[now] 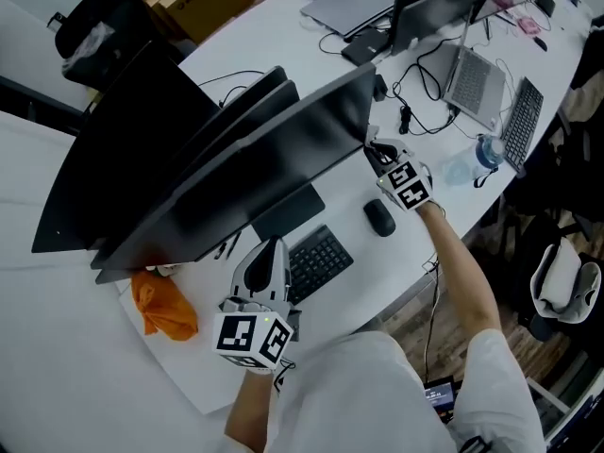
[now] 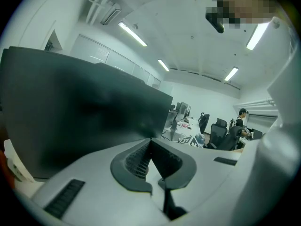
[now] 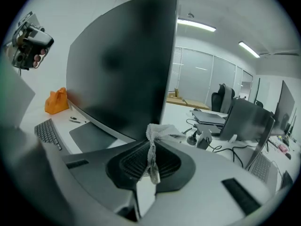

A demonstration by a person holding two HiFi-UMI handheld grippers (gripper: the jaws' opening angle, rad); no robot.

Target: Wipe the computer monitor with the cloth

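On the right gripper [image 3: 150, 147] the fingers [image 3: 134, 163] are pinched on a small pale cloth [image 3: 159, 129]. A tuft stands out past the tips, probably so that soft fabric rather than plastic meets the glass. It hangs just beside the right edge of the monitor [image 3: 122, 65], a sensible place to begin a stroke across the dark screen, though no view shows the cloth touching it.

The left gripper [image 2: 151, 141] has its fingers [image 2: 136, 163] pressed together with nothing between them. It points up at the lower part of the screen from in front of the keyboard [image 1: 319, 260], and seems to be simply waiting.

The monitor stands on a white table [image 1: 396, 267], with a mouse [image 1: 379, 217] near the right gripper and an orange rag [image 1: 165, 305] lying under the screen's left end. Farther back the table carries laptops [image 1: 354, 3] and loose cables. The room is an office with ceiling strip lights and black chairs.
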